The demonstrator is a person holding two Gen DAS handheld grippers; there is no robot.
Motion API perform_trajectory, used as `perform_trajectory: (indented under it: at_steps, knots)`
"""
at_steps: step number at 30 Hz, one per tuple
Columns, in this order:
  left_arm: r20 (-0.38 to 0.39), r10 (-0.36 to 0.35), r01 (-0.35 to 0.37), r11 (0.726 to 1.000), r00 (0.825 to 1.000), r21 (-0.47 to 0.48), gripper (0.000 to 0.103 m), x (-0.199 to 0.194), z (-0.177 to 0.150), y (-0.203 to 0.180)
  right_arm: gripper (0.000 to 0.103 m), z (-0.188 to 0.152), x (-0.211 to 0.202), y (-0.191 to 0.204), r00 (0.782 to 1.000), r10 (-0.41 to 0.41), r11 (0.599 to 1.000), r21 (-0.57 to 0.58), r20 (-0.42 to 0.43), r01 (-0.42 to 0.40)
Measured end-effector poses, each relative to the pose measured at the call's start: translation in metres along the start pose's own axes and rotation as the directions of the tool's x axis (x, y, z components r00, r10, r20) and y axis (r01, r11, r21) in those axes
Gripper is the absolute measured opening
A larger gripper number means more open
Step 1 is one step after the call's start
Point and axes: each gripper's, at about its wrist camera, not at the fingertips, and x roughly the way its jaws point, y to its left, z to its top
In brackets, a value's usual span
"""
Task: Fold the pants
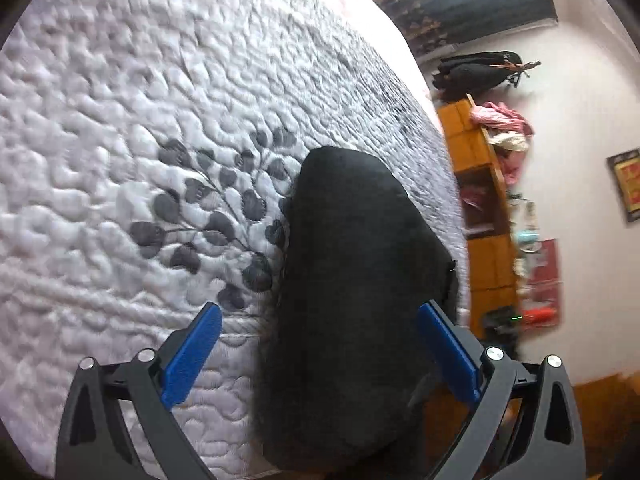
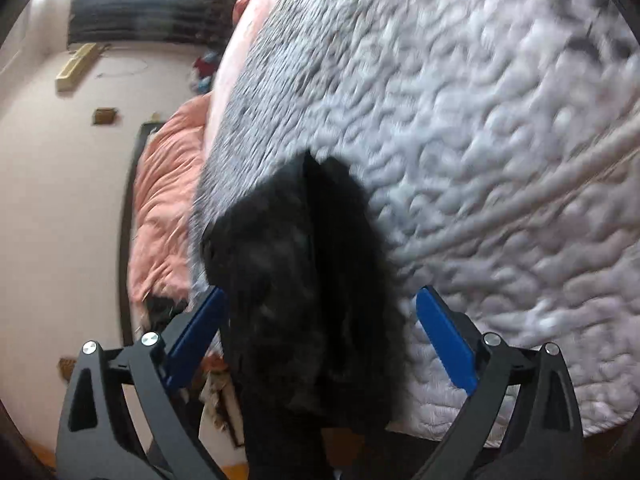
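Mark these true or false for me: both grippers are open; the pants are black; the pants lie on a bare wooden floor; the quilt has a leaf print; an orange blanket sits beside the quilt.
1. Left gripper and right gripper are open: true.
2. The pants are black: true.
3. They lie on a bare wooden floor: false, on a white quilt.
4. The quilt has a red floral print: false, grey leaves.
5. An orange blanket lies beside the quilt: true.

No legible text anywhere. Framed yellow-red poster [image 1: 628, 184] on wall, far right of left gripper [image 1: 320, 356], perhaps carries lettering, too blurred to read. Red sheet [image 1: 542, 280] below: unreadable.
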Motion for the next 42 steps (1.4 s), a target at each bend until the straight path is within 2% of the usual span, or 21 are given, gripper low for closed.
perform_trajectory:
  at_steps: [2,4,8,13,18,21,23,25,27,29,30,31,32,34,37,39,42]
  knots:
    - [-0.055,-0.065,0.065,0.998,0.996,-0.013,0.099,0.011,0.009,0.01,0.096,-0.005,0.008,-0.006,1.0,0.017,1.0,-0.008,-0.015,-0.017]
    - [-0.072,-0.078,0.077,0.997,0.994,-0.012,0.099,0.018,0.013,0.017,0.097,-0.01,0.018,-0.012,0.998,0.053,0.999,0.01,-0.032,-0.053]
    - [-0.118,-0.108,0.105,0.994,0.987,-0.024,0.099,0.035,0.019,0.028,0.097,-0.014,0.029,-0.019,0.996,0.072,0.997,0.029,-0.056,-0.07]
    - [-0.161,-0.176,0.176,0.984,0.971,-0.016,0.099,0.057,0.018,0.022,0.098,-0.012,0.033,-0.021,0.994,0.086,0.996,0.038,-0.062,-0.084]
    - [-0.214,-0.202,0.207,0.978,0.956,-0.002,0.099,0.079,0.016,0.015,0.101,-0.012,0.045,-0.015,0.993,0.088,0.996,0.024,-0.083,-0.087]
    - [-0.242,-0.252,0.256,0.967,0.937,-0.015,0.099,0.086,0.014,0.007,0.101,-0.012,0.054,-0.005,0.99,0.098,0.995,0.012,-0.106,-0.097]
    - [-0.261,-0.255,0.263,0.965,0.931,-0.004,0.099,0.089,0.011,0.002,0.101,-0.011,0.061,0.001,0.987,0.102,0.995,0.003,-0.121,-0.103]
    - [-0.287,-0.231,0.243,0.97,0.93,0.007,0.099,0.097,0.009,-0.002,0.101,-0.009,0.068,0.002,0.987,0.091,0.996,-0.005,-0.134,-0.093]
    - [-0.277,-0.213,0.226,0.974,0.937,0.016,0.099,0.099,0.008,-0.004,0.101,-0.009,0.071,0.003,0.987,0.089,0.996,-0.009,-0.136,-0.091]
    - [-0.253,-0.207,0.216,0.976,0.945,0.008,0.087,0.099,0.007,-0.007,0.101,-0.009,0.072,0.006,0.987,0.09,0.996,-0.017,-0.135,-0.093]
    - [-0.259,-0.193,0.202,0.979,0.946,0.007,0.074,0.1,0.007,-0.008,0.099,-0.01,0.073,0.007,0.987,0.085,0.996,-0.026,-0.136,-0.09]
    - [-0.26,-0.187,0.193,0.981,0.947,-0.002,0.068,0.1,0.008,-0.005,0.094,-0.011,0.075,0.01,0.987,0.074,0.996,-0.043,-0.144,-0.081]
    - [-0.258,-0.185,0.191,0.982,0.948,-0.004,0.065,0.099,0.008,-0.005,0.089,-0.013,0.075,0.013,0.987,0.061,0.996,-0.052,-0.151,-0.069]
    - [-0.244,-0.172,0.177,0.984,0.954,0.0,0.056,0.094,0.009,-0.007,0.07,-0.015,0.077,0.016,0.987,0.05,0.996,-0.059,-0.153,-0.06]
    - [-0.213,-0.148,0.157,0.987,0.966,0.026,0.044,0.09,0.009,-0.013,0.051,-0.017,0.072,0.027,0.991,0.048,0.994,-0.086,-0.129,-0.06]
    - [-0.195,-0.136,0.147,0.988,0.971,0.041,0.038,0.082,0.01,-0.021,0.044,-0.018,0.067,0.043,0.992,0.054,0.991,-0.116,-0.118,-0.067]
    - [-0.161,-0.12,0.13,0.99,0.98,0.053,0.034,0.066,0.017,-0.031,0.042,-0.015,0.067,0.068,0.992,0.039,0.985,-0.164,-0.117,-0.058]
